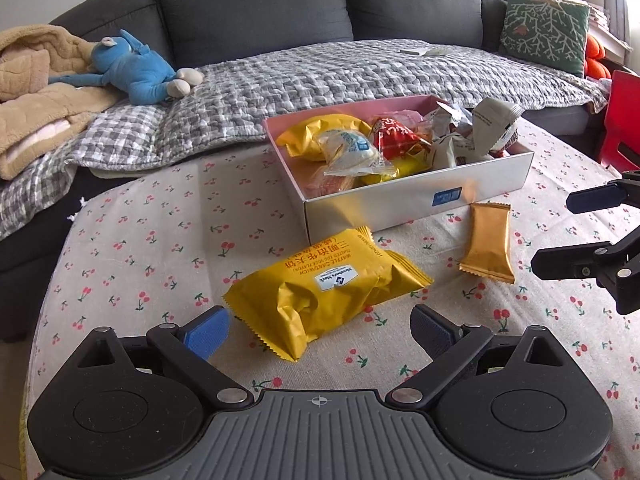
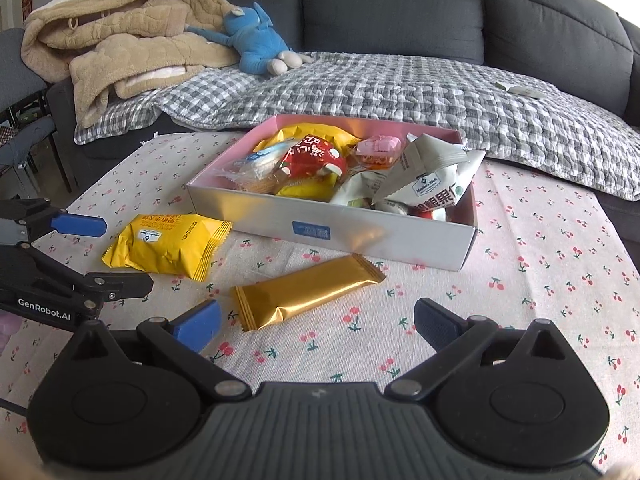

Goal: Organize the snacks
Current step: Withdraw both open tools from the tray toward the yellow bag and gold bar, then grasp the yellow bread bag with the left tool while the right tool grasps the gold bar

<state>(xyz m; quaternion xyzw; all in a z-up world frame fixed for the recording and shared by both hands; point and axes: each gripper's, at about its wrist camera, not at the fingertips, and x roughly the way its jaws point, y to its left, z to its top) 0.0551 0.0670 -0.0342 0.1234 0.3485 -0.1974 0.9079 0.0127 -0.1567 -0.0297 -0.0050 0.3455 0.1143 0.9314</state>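
On the table [image 2: 540, 248], two packets lie near the box [image 2: 360, 240]: the waffle packet [image 2: 168, 248] left, the bar packet [image 2: 304, 292] right; more snacks [image 2: 316, 160] fill the box, the sofa [image 2: 400, 72] beyond

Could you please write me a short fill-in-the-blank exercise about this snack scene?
1. The number of snack packets lying on the tablecloth outside the box is ____.
2. The gold bar lies in front of the ____ gripper.
3. The soft toy on the sofa is coloured ____.

Missing words: two; right; blue
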